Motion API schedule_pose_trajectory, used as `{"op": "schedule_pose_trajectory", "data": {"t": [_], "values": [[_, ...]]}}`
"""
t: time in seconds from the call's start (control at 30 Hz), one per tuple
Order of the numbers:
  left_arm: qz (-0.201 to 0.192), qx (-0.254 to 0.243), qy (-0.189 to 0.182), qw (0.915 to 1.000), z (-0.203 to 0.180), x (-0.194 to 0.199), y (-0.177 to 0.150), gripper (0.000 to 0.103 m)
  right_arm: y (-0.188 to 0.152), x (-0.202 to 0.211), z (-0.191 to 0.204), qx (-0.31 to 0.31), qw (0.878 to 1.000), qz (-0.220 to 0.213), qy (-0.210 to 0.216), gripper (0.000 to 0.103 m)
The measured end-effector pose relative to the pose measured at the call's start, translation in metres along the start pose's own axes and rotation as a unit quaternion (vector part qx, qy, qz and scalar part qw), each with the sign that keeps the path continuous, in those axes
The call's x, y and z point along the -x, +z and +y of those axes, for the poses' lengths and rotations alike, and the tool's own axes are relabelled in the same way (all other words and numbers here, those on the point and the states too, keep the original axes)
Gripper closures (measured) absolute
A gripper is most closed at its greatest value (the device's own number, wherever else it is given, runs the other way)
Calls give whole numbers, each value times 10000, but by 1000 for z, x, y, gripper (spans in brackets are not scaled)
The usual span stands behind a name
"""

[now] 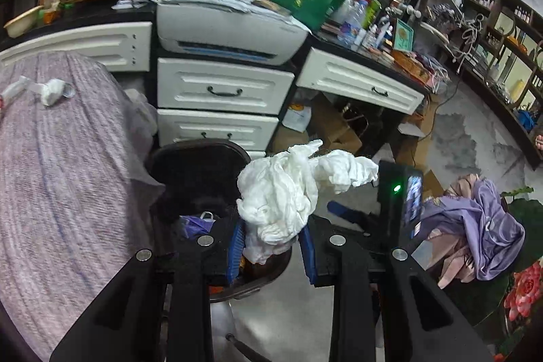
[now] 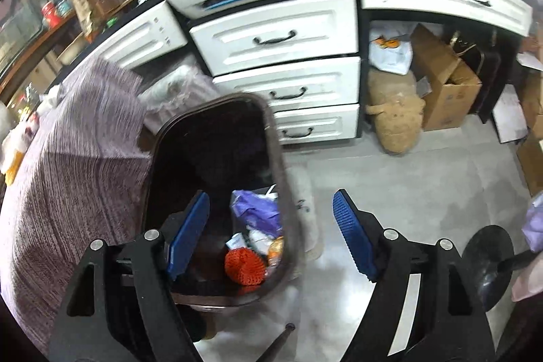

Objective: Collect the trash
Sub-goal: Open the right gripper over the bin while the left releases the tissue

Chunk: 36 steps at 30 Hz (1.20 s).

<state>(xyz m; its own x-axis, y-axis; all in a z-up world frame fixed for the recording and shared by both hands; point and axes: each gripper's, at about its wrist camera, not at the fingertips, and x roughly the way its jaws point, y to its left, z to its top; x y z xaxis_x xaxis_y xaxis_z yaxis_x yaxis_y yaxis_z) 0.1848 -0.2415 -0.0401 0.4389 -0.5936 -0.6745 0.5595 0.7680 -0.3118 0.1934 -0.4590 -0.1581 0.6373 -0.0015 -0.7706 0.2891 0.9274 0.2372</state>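
Clamped between its ribbed blue pads, the left gripper (image 1: 271, 246) holds a crumpled white tissue wad (image 1: 288, 189) by its lower end; the soft, creased mass runs from the pads up toward 1 o'clock, its long axis tilted that way and its ragged tip at about 2 o'clock. Directly beneath and behind it sits the dark brown, rounded-rectangular trash bin (image 1: 163, 162), smooth-walled and glossy. From the right wrist view, the right gripper (image 2: 271, 233) is spread wide with nothing between its pads, hovering over the bin's near rim (image 2: 285, 192). Inside the bin lie a crinkled purple wrapper (image 2: 258, 209), an orange knitted ball (image 2: 242, 265) (coarse, netted texture) and some pale scraps. At 9 o'clock a striped mauve cloth-covered table (image 1: 51, 175) carries another small white wad (image 1: 52, 90). White panelled drawers (image 2: 281, 33) stand at 12 o'clock.
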Motion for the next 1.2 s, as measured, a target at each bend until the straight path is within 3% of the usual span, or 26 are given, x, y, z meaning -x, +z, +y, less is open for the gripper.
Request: {"op": "schedule_pose_trajectory", "data": {"t": [0.17, 0.4, 0.93, 1.03, 1.13, 1.2], "values": [[348, -66, -5, 9994, -8, -31, -10, 74, 3, 12, -18, -140, 9998, -107, -100, 28], [773, -130, 285, 9965, -2, -69, -23, 74, 3, 19, -27, -252, 9995, -168, -124, 28], [1277, -228, 963, 9869, 9, -122, -39, 73, 2, 23, -44, -407, 9987, -193, -238, 28], [1361, -164, 1132, 9841, 14, -130, -42, 62, 1, 22, -45, -432, 9986, -174, -244, 28], [1406, -122, 1190, 9828, 17, -133, -44, 39, 1, 21, -46, -454, 9986, -153, -241, 28], [1382, -177, 1196, 9830, 15, -133, -44, 30, 1, 20, -46, -473, 9985, -147, -230, 28]]}}
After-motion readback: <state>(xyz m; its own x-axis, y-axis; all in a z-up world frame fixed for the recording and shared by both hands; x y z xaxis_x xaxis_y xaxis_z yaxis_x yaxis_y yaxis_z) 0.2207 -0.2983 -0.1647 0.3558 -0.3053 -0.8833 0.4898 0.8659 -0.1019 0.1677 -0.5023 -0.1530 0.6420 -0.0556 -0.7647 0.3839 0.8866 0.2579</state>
